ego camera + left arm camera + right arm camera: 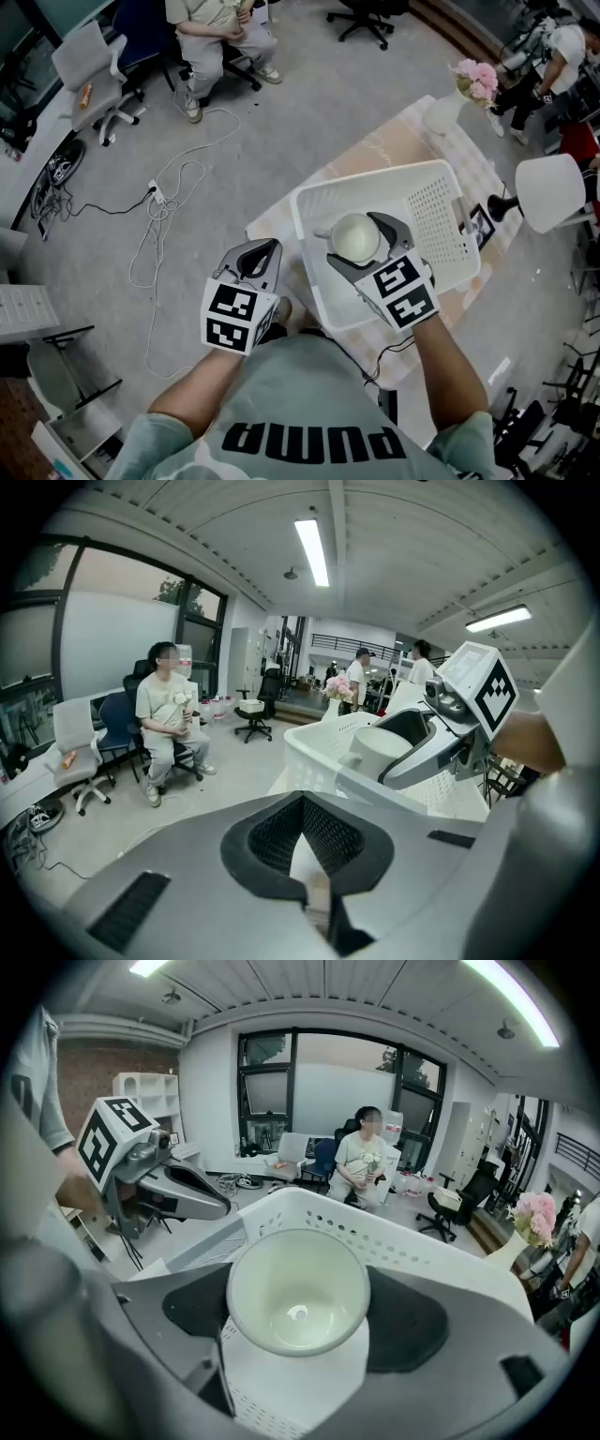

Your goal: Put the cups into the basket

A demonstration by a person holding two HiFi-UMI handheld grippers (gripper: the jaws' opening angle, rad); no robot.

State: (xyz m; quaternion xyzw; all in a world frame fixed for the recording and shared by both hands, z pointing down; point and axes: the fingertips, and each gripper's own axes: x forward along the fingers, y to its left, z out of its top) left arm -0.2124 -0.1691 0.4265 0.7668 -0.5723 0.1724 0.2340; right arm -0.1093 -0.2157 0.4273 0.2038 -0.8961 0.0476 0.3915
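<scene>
Where the head view gives only a pale round shape between the right gripper's (361, 234) jaws, the right gripper view looks straight into the cup (298, 1293). It is empty, mouth toward the camera, and pinched at both sides by the dark pads. It hangs over the inside of the white basket (309, 202), above the perforated floor. The left gripper (258, 258) is just beside the basket's near-left corner. Its own view shows its jaws pressed together on nothing, and also the cup (380, 750) side-on above the rim (319, 752). The basket covers most of the table (375, 150), so any cup beneath it can't be made out.
</scene>
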